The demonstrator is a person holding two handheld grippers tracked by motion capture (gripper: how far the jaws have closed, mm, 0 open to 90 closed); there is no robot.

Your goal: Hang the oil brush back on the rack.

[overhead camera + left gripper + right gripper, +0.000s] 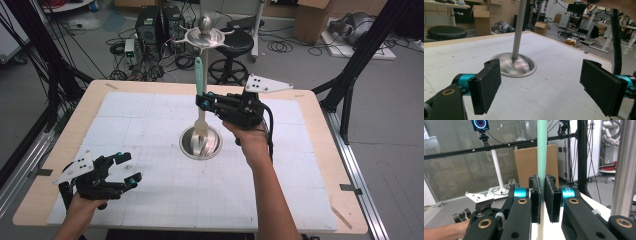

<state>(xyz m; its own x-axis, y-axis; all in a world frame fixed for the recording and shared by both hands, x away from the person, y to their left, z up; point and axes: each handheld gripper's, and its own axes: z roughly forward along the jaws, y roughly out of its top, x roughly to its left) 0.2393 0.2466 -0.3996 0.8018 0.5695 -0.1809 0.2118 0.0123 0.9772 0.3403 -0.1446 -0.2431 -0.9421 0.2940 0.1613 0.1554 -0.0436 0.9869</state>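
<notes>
A metal stand rises from a round base (201, 142) at the table's middle, with a hooked top and a ball (205, 35). My right gripper (204, 102) is shut on a utensil with a mint-green handle (199, 75), held upright right beside the pole, its cream lower end (201, 125) over the base. In the right gripper view the green handle (542, 147) is pinched between the pads, and the pole (624, 170) stands to the right. My left gripper (129, 169) rests open near the table's front left. Nothing sits between its pads (486, 87), which face the base (514, 66).
A white gridded mat (150, 200) covers the wooden table (327, 150). Beyond the far edge are a black stool (232, 47), computer cases and cables on the floor. Black frame posts (360, 55) stand at both sides.
</notes>
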